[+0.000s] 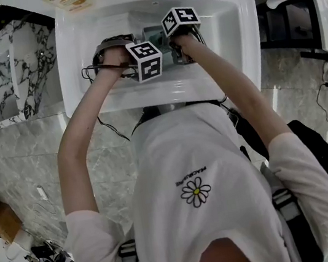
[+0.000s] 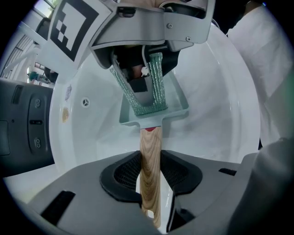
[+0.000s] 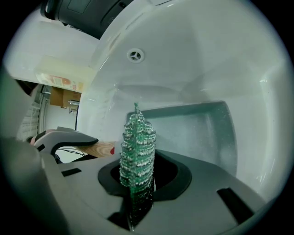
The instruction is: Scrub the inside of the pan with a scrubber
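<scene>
**Light even and soft; heavy lens distortion in all views**

Head view: the sink [image 1: 241,33] is bright, close to washed out; the floor around it is dimmer and grey. Straight edges bow towards the frame borders.

Left gripper view: diffuse light with no hard shadows. The handle [image 2: 150,156] between the jaws of the left gripper [image 2: 151,170] is sharp. The corners are black.

Right gripper view: the scrubber [image 3: 137,147] in the right gripper [image 3: 138,179] carries many small glints. Thin glare streaks mark the sink wall right of that gripper. The body nearest the lens is soft, and the left edge is tinged green.
</scene>
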`<state>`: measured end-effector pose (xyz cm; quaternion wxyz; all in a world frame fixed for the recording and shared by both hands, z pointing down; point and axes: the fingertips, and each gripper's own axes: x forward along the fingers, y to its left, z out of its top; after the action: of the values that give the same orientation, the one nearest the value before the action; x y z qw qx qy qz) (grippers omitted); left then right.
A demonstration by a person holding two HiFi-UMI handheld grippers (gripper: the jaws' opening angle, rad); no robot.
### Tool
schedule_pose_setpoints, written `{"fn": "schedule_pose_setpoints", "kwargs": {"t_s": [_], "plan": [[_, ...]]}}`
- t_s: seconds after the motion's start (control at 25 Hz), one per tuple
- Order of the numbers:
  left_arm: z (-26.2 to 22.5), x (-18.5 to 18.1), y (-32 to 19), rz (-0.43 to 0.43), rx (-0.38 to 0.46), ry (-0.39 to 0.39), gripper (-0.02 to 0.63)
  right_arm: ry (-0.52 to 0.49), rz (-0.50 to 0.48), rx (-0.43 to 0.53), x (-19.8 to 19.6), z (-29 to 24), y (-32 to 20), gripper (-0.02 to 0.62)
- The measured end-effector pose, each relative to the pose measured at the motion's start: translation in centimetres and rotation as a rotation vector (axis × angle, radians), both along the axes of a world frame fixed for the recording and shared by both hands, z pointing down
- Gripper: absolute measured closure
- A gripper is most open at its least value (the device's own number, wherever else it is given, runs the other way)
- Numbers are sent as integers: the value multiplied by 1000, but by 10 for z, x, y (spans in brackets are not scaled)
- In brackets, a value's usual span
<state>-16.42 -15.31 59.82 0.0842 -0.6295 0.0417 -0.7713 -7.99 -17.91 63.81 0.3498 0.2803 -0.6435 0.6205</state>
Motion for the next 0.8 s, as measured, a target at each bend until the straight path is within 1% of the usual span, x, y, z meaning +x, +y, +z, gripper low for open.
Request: {"fn": "schedule_pose_setpoints", "kwargs": {"t_s": [0.16,0.52,0.64,0.8], "plan": [[0,0,0,7,4,0,463,-58,12,-17,-18,-8,5,534],[0,0,0,8,6,5,463,-75,12,-9,-18,-14,3,534],[-1,-1,-1,9,9,6,463,-46,-17,25,0,-17,-4,534],[-1,0,1,11,6,3,463,64,-85,64,45,-10,-6,534]]}}
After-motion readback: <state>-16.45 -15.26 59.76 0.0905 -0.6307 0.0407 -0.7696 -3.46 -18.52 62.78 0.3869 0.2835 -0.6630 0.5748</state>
